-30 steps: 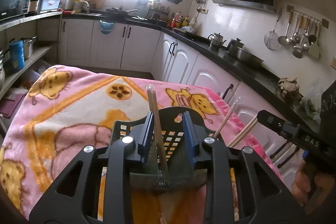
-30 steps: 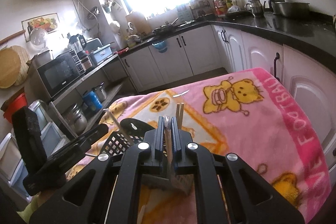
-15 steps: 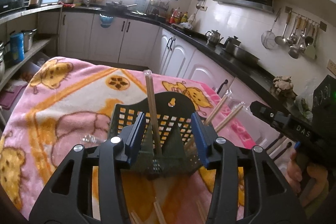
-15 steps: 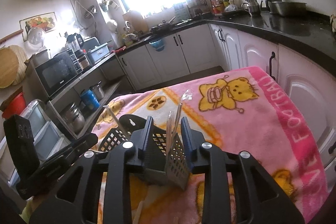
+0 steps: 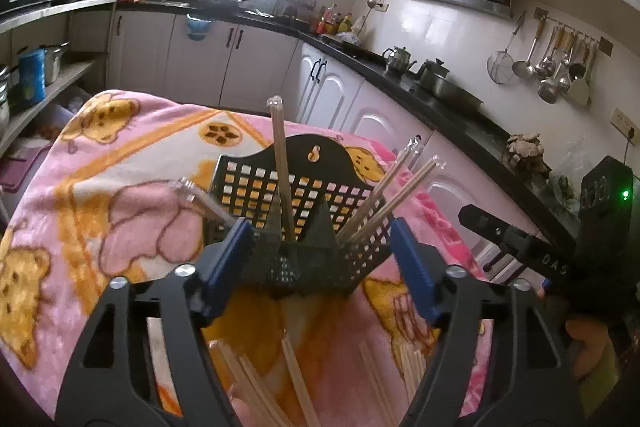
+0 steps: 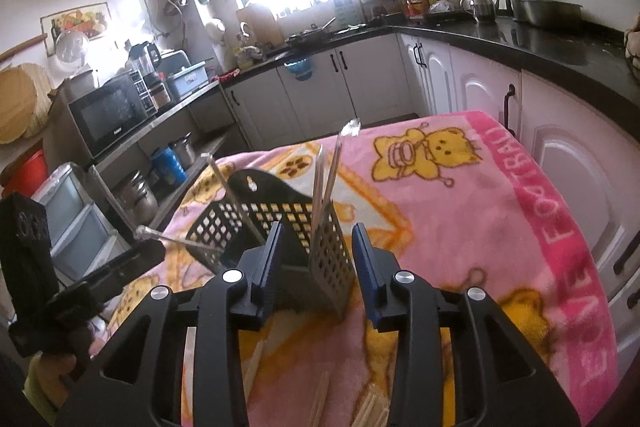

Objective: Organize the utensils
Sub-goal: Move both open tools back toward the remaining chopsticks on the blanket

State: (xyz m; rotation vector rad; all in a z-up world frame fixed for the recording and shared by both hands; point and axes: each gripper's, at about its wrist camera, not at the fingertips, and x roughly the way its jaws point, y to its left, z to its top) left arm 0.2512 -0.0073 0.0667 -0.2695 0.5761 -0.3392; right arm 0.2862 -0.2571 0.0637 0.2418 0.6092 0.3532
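Observation:
A black perforated utensil basket (image 5: pixel 296 195) stands on the pink blanket (image 5: pixel 120 163); it also shows in the right wrist view (image 6: pixel 276 223). Wrapped chopsticks (image 5: pixel 282 163) stand upright in its middle, and more pairs (image 5: pixel 392 191) lean out to the right. My left gripper (image 5: pixel 320 267) is open and empty, just in front of the basket. My right gripper (image 6: pixel 316 263) is open and empty, close to the basket's right end, where two chopsticks (image 6: pixel 330 171) stand. Loose chopsticks (image 5: pixel 260 383) lie on the blanket under the left gripper.
The blanket covers a table in a kitchen. White cabinets and a black counter (image 5: pixel 440 107) run along the right. A shelf with a microwave (image 6: pixel 112 111) stands on the left. The other gripper's black body (image 5: pixel 520 243) sits at the right of the left view.
Both grippers have opened and let go of their chopsticks, which now stand in the basket. Both have drawn back from the basket.

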